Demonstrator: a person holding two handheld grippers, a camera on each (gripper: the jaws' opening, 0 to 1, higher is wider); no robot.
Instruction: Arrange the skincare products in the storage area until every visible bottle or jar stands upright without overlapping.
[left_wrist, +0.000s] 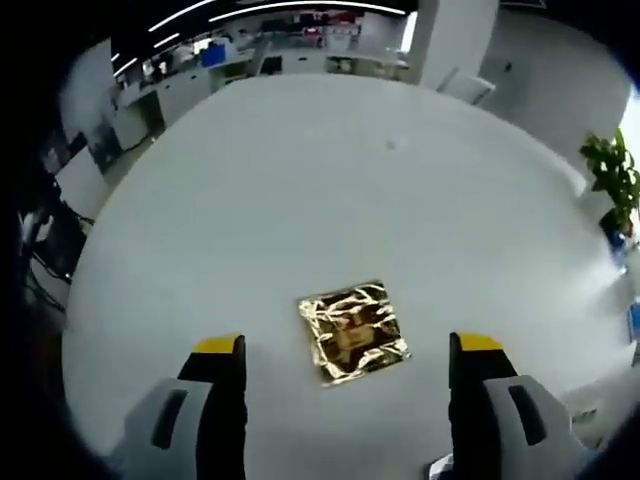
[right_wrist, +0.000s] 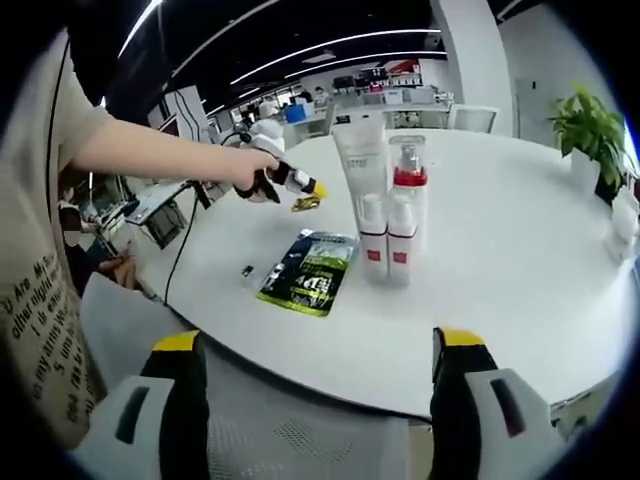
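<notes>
**Both grippers released above the white worktop; bottles upright ahead of the right one**

Yellow-tipped jaws of my left gripper rise nearest the lens in the left gripper view, spread wide apart and grasping nothing. Between them, just ahead and slightly toward the left jaw, a crinkled gold foil sachet lies flat on the white worktop. I see it touching neither jaw. Beyond the sachet the worktop runs bare to its far edge; a potted plant stands well off to the right, past that edge.

In the right gripper view, the jaws of my right gripper likewise stand apart with nothing held. Directly beneath them is the mesh back of a grey chair, tucked against the near edge of the worktop. Ahead, between the jaws and closer to the left one, a green-and-black flat packet lies on the surface. Just beyond it, toward the right jaw, a cluster of skincare containers stands upright: a tall white tube, a clear pump bottle with a red band, and two small white bottles with red labels in front, close together. Farther off to the left, a person's hand holds the left gripper over the gold sachet. I cannot tell whether the cluster's members touch.
</notes>
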